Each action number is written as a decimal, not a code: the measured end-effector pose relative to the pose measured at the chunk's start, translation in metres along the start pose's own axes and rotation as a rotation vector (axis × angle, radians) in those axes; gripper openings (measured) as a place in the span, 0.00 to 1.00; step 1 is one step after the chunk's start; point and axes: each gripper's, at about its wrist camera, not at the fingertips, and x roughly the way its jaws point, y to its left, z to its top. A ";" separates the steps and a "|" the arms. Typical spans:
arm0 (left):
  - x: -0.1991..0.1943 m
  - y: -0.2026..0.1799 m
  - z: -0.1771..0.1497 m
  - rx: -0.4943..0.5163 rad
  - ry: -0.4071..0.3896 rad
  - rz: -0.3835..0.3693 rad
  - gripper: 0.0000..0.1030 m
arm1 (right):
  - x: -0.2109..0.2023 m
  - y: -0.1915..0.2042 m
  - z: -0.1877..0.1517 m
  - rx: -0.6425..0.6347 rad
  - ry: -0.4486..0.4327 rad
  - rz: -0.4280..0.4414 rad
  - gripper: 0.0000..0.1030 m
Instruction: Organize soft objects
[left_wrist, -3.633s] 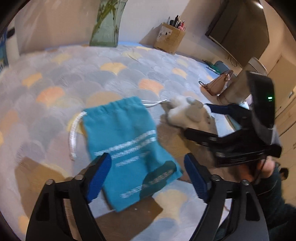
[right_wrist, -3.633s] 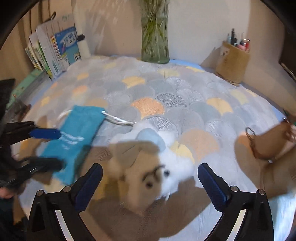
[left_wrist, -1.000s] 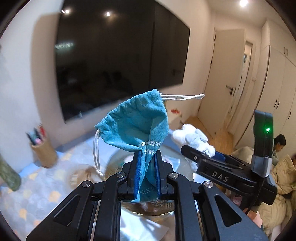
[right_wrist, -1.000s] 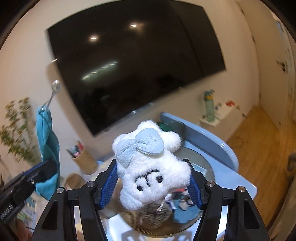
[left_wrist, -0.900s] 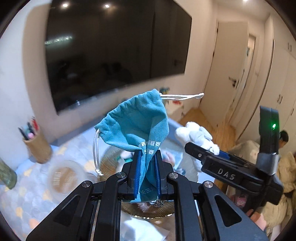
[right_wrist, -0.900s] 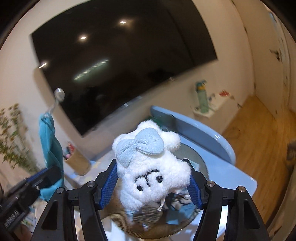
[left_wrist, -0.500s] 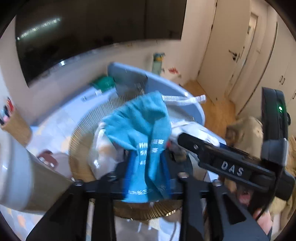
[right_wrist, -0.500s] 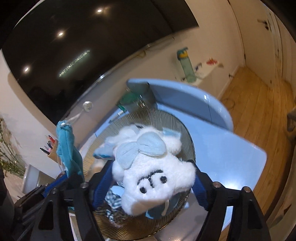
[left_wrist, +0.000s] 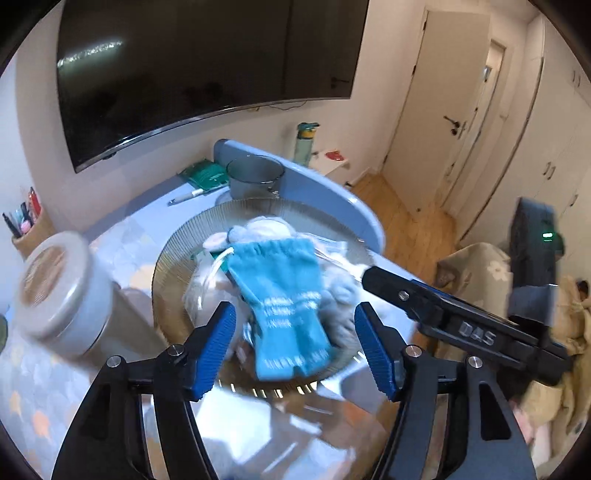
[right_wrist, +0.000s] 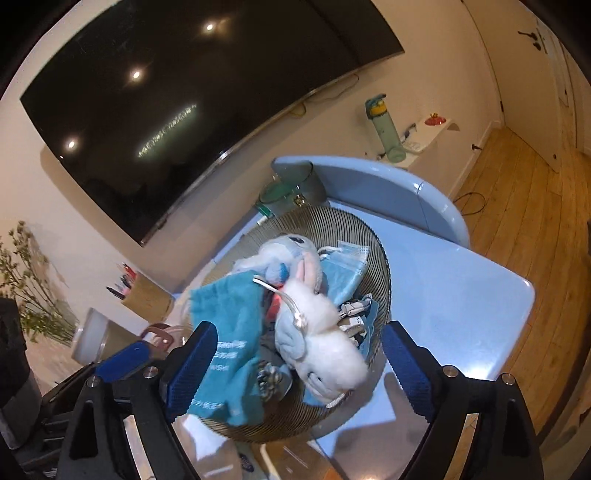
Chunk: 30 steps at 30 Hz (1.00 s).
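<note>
Over the bowl, left wrist view: left gripper (left_wrist: 295, 343) jaws opening, pads clear of the teal pouch (left_wrist: 284, 299), which lies loose in the ribbed bowl (left_wrist: 177, 251).
Pouch vs a second ago: then pinched upright between closed pads, now dropped flat on the pile.
Hard to read, left view: pouch lettering blurred; items under the pouch smeared, grey-white plush only partly seen; lidded jar (left_wrist: 59, 288) at left blurred.
Right gripper in left view: right gripper (left_wrist: 373, 275) comes in from the right, only one finger tip visible, its far end cut off by the frame.
Only in left view: glass cup (left_wrist: 255, 177) behind the bowl, marker, door, a person lying at the far right edge.
Above the bowl, right wrist view: right gripper (right_wrist: 295, 365) jaws opening and wide, white plush toy (right_wrist: 325, 347) lies in the ribbed bowl (right_wrist: 380, 266), pads off it.
Toy vs a second ago: then squeezed between the pads face up, now released and tipped over, face hard to make out.
Only in right view: face mask (right_wrist: 351, 266) in the bowl, drawstring across the toy, teal pouch (right_wrist: 229, 332) draped at the bowl's left side, blue pad of the left gripper (right_wrist: 125, 358) at lower left, mostly hidden.
</note>
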 end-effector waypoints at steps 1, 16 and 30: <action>-0.010 0.000 -0.002 -0.011 -0.005 -0.015 0.63 | -0.005 0.001 -0.001 0.000 -0.009 0.002 0.95; -0.206 0.102 -0.096 -0.137 -0.332 0.329 0.69 | -0.038 0.094 -0.066 -0.156 -0.081 0.161 1.00; -0.303 0.200 -0.219 -0.308 -0.486 0.845 0.99 | -0.025 0.312 -0.188 -0.688 -0.081 0.278 1.00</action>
